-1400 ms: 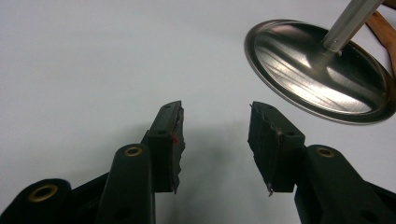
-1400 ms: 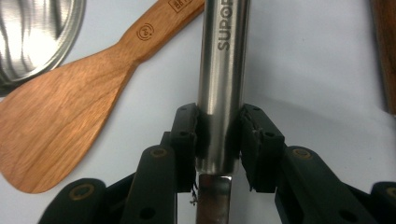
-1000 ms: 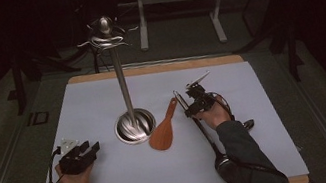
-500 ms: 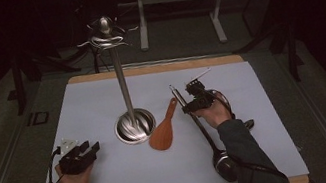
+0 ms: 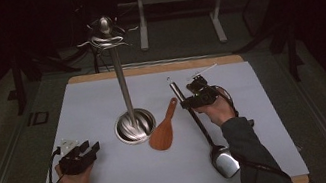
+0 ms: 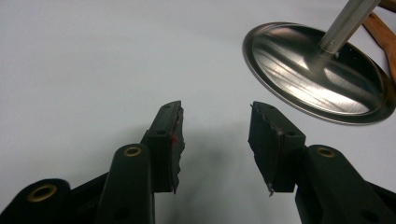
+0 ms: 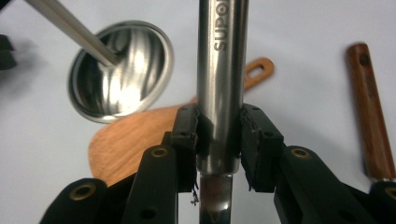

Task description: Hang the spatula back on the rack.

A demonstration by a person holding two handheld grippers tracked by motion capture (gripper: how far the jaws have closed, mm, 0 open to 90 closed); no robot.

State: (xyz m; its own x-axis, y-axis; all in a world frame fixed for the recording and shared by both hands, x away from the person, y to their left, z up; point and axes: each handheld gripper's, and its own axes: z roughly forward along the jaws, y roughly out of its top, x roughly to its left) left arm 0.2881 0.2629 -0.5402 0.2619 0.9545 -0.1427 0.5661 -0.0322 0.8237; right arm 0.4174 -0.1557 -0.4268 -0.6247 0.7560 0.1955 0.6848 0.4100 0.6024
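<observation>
The stainless steel ladle [image 5: 202, 122] lies right of centre in the high view, its long handle running from the upper middle down to the bowl [image 5: 224, 161] at the lower right, near the person's right sleeve. The right hand-held gripper [image 5: 189, 101] is clamped on the upper part of the handle; in the right gripper view the two black jaws press against both sides of the polished round tube [image 7: 222, 84], just above where it narrows to a flat shank.

This is a stiff, fairly heavy tool, and most of its weight likely sits in the bowl, far from the grip. Held this high, it will probably want to swing or pivot in the jaws. The smooth, mirror-like tube looks slippery, so a firm squeeze seems needed; the step where the tube meets the shank could act as a stop against sliding. It is not fragile.

Just left of the ladle lies a wooden rice paddle [image 5: 164, 132], flat on the counter [image 5: 91, 99], light and easy by comparison. A second wooden handle [image 7: 370, 107] shows at the right edge of the right gripper view. Further left stands the utensil rack [image 5: 120, 78], a tall steel post on a round dished base [image 5: 135, 127] with hooks at the top.

At the lower left of the high view, the left hand-held gripper [image 5: 80, 154] rests low over the counter, its jaws wide apart and holding nothing, well apart from the ladle.
</observation>
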